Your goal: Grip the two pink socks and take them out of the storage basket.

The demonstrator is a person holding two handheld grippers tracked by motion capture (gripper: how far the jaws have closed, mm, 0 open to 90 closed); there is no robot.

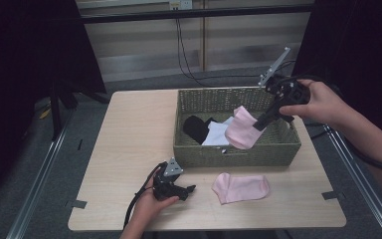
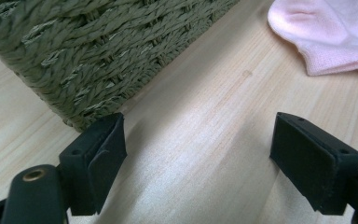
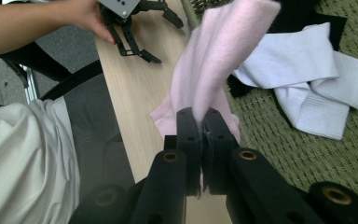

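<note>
Clamping a pink sock (image 1: 242, 130) between shut jaws, the right gripper (image 1: 259, 123) hangs it over the wicker basket (image 1: 238, 152) at centre right, its mate (image 1: 240, 187) lying crosswise below, nearer the empty, wide-open left gripper (image 1: 189, 189) at lower centre.

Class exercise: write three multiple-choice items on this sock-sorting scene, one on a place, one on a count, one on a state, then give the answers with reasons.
1. Where does the flat pink sock lie?
A in the basket
B on the light wooden table
C on the floor

2. How many pink socks show?
A one
B two
C four

3. The right hand-held gripper is
A open
B shut on nothing
C shut on the lifted pink sock

Answers:
1 B, it lies before the green woven basket.
2 B, one flat, one lifted.
3 C, cloth is pinched between its jaws.
</note>
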